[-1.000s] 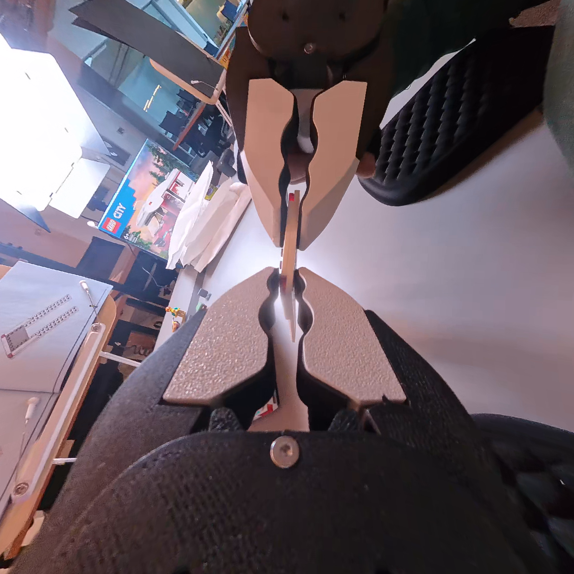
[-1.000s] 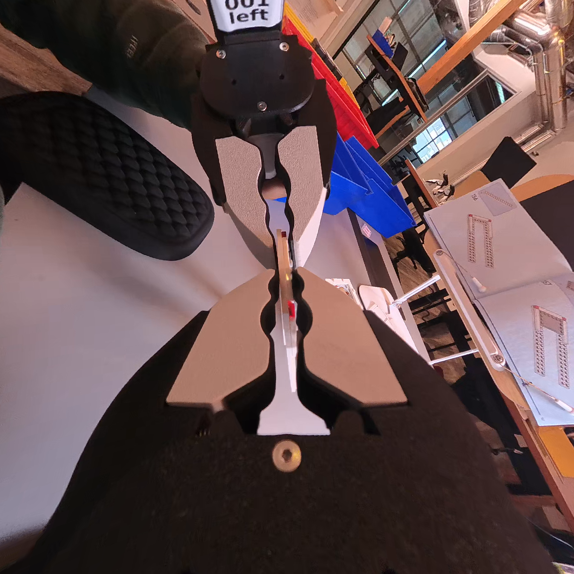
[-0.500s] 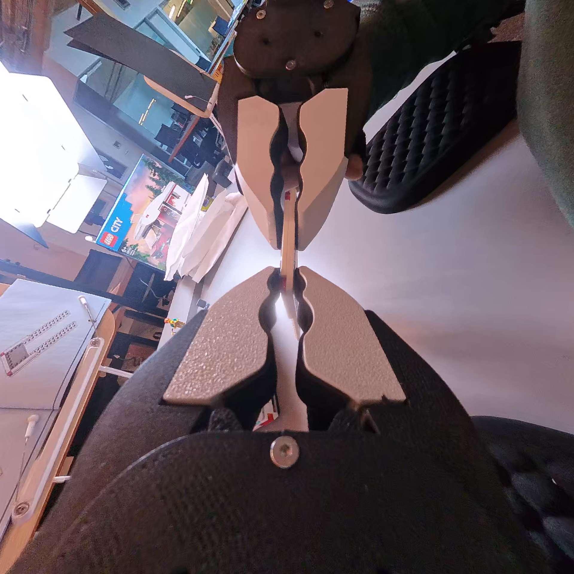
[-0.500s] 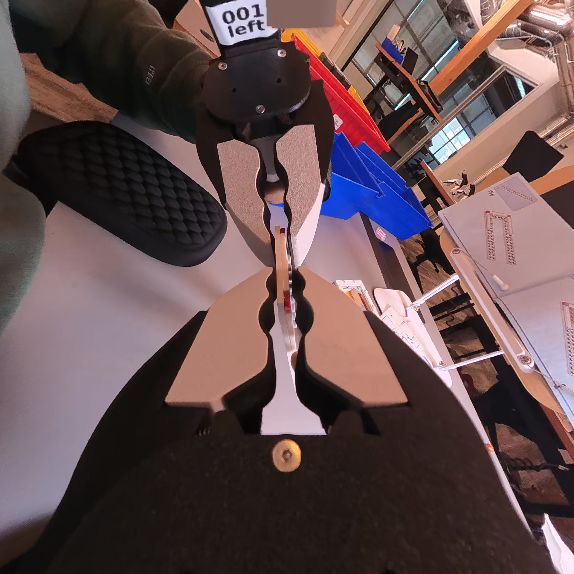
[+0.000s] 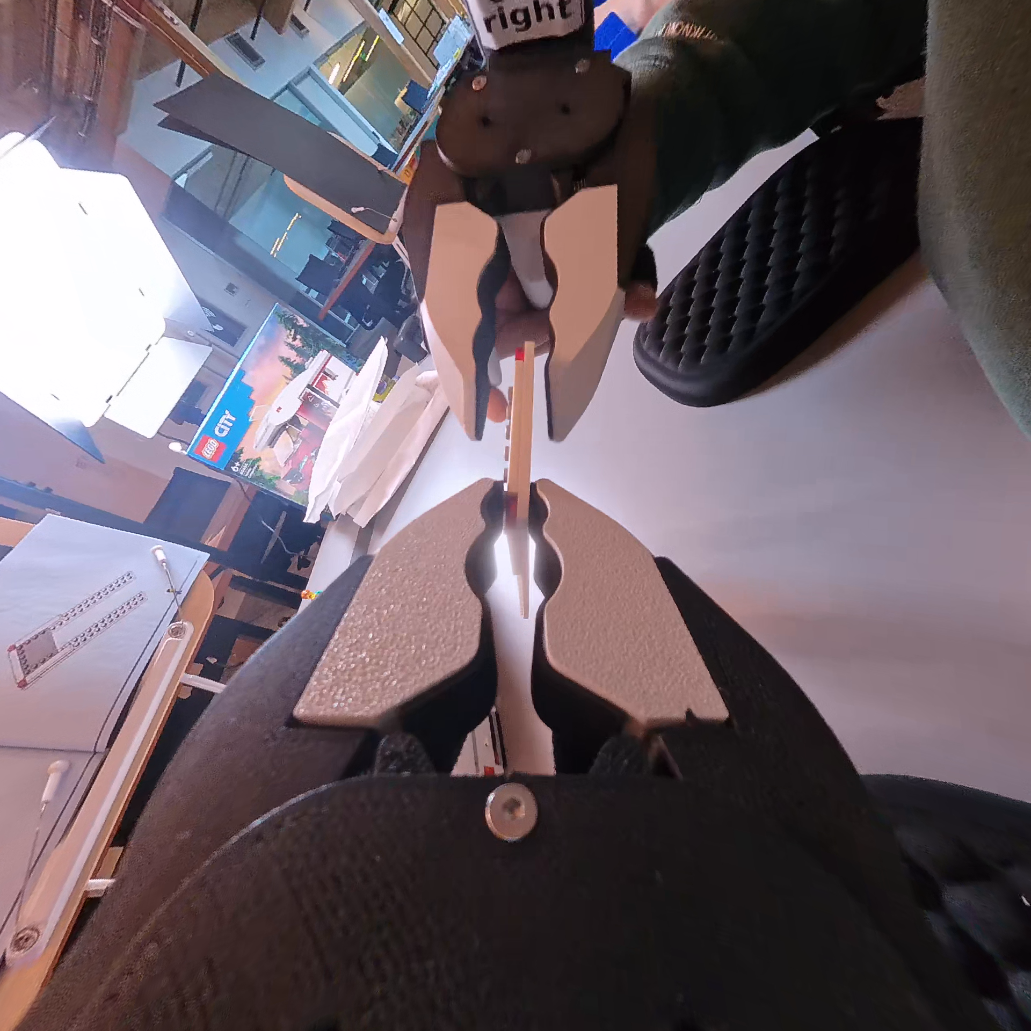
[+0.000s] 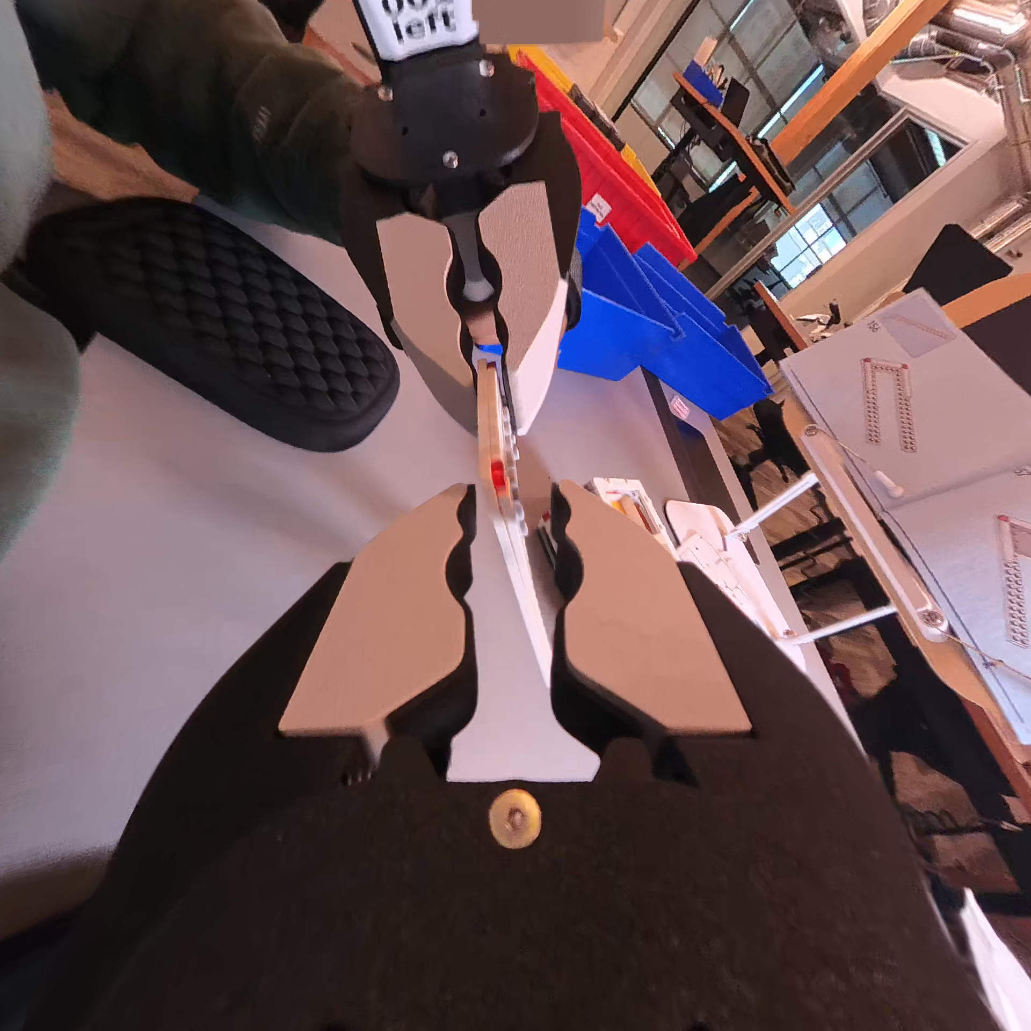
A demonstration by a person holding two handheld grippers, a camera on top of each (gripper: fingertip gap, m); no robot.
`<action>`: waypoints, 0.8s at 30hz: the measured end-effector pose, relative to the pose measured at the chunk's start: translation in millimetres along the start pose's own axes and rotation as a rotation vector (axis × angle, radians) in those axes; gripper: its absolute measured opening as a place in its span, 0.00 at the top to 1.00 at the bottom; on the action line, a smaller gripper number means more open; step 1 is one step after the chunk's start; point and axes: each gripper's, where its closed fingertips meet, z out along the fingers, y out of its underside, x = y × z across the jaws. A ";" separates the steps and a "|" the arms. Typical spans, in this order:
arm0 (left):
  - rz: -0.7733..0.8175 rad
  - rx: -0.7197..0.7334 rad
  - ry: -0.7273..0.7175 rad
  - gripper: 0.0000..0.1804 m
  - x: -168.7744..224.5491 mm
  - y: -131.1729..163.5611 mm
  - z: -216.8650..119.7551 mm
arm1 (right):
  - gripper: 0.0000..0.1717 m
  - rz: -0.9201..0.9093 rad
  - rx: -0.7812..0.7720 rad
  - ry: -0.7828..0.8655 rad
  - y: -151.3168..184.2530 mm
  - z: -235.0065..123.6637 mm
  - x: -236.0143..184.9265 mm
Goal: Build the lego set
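Since a second ago, my right gripper (image 6: 513,491) has spread its jaws and let go of the tan-and-white studded plate assembly (image 5: 520,441); gaps show on both sides. My left gripper (image 5: 516,491) clamps the assembly's near end, edge-on above the white table (image 5: 781,502). Far right lies a black wrist rest (image 5: 781,290).

A bright light panel (image 5: 83,290), tall windows (image 6: 809,184) and wooden beams (image 6: 859,72) surround the white table (image 5: 781,502).
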 end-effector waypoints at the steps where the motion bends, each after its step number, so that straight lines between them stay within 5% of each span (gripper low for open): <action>1: 0.002 0.004 0.002 0.95 0.6 -0.7 0.6 | 0.86 -0.001 -0.005 -0.002 2.2 1.0 0.0; 5: -0.002 0.014 -0.005 0.95 0.7 -1.8 1.4 | 0.94 -0.022 -0.003 -0.011 3.9 2.4 -2.3; 14: -0.098 0.034 -0.011 0.88 -2.0 -1.3 -3.3 | 0.95 -0.046 0.000 -0.006 2.3 5.6 -6.4; 17: -0.087 0.030 0.011 0.95 2.3 -0.9 -3.2 | 0.95 -0.068 0.001 0.006 1.0 6.2 -6.2; 24: -0.039 0.015 0.020 0.95 4.9 -1.5 -3.2 | 0.95 -0.077 -0.005 0.007 0.3 6.7 -7.9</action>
